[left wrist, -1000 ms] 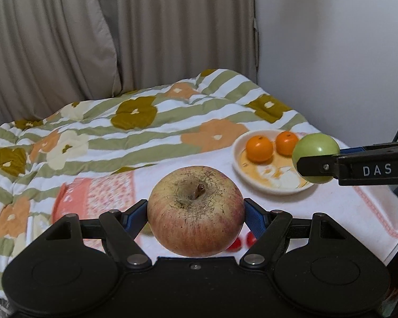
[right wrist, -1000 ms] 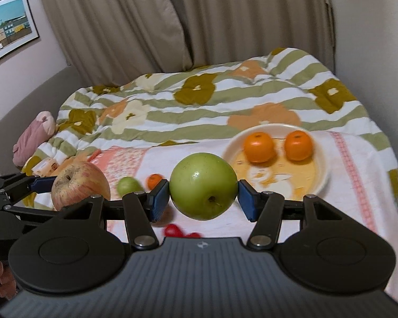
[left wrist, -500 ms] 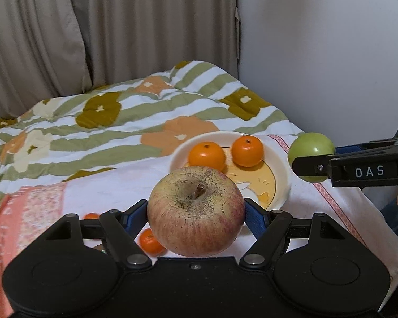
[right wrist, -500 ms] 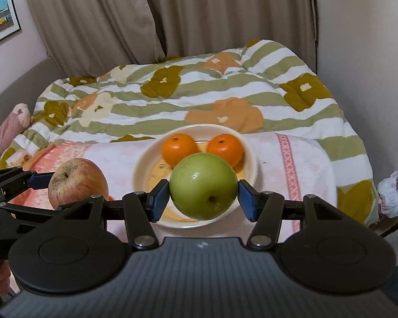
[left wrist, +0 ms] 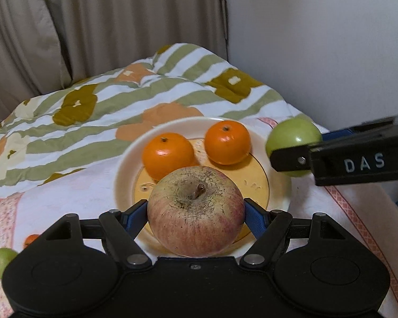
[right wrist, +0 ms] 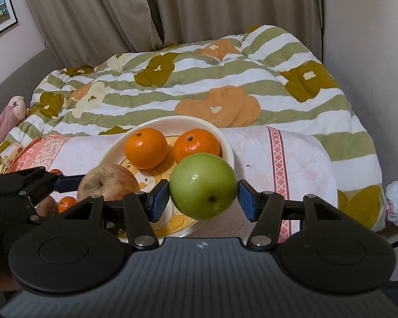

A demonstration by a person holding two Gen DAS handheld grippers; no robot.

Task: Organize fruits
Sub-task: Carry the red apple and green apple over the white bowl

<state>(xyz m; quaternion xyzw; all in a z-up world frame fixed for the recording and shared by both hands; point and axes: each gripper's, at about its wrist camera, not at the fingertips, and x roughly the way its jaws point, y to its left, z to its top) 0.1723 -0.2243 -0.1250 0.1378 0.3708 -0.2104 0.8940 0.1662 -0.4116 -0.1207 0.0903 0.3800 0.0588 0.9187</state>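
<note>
Fruits, left wrist view: we see the red apple [left wrist: 195,209] clamped between the blue pads of our left gripper [left wrist: 196,216], held above the near part of the plate [left wrist: 124,169].
Oranges: two oranges [left wrist: 168,155] sit side by side at the far part of the plate.
Green apple: the green apple [left wrist: 291,139] is pinched by our right gripper [left wrist: 294,148], just right of the plate's rim.
Loose fruit: a small green fruit [left wrist: 1,261] lies well left of the plate on the pink cloth [left wrist: 66,193].
Right wrist view: our right gripper [right wrist: 203,196] grips the green apple [right wrist: 203,189] over the plate's [right wrist: 226,145] near right rim.
Left gripper there: our left gripper [right wrist: 74,179] holds the red apple [right wrist: 107,181] over the plate's left side.
Behind the plate: the floral quilt [right wrist: 225,79].
</note>
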